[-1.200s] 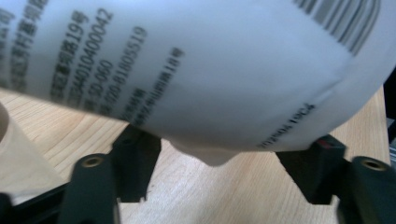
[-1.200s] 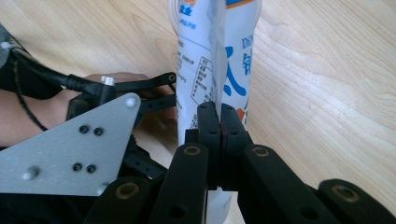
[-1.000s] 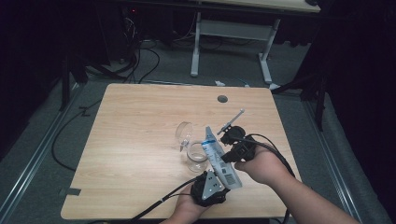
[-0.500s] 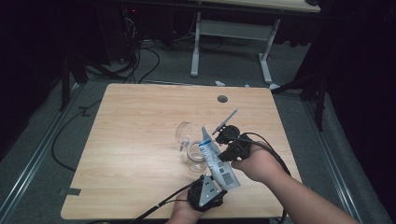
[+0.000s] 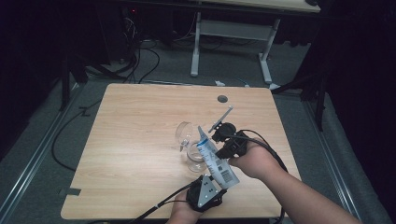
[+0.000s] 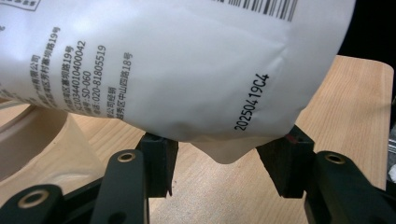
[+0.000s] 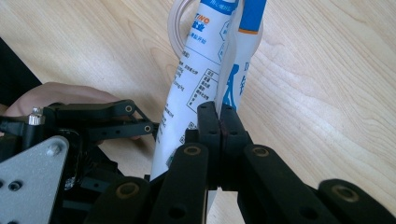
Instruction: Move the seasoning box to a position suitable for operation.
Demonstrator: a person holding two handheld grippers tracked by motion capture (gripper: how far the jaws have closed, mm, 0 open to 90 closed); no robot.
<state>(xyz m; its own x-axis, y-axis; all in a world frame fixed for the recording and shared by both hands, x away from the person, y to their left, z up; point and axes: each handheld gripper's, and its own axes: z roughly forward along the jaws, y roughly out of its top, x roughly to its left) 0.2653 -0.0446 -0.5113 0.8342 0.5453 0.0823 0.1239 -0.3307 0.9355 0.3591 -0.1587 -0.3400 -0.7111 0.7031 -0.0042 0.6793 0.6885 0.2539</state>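
Two claws work one pouch [image 5: 214,158]: right claw [image 7: 218,116] clamps its edge, tilting it over the glass [image 5: 195,156]; left claw [image 6: 219,158], half-open and closing, straddles the bottom for support.

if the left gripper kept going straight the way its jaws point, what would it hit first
Most likely the white printed plastic pouch, whose bottom edge already hangs between the left gripper's open black jaws; depth is hard to judge.
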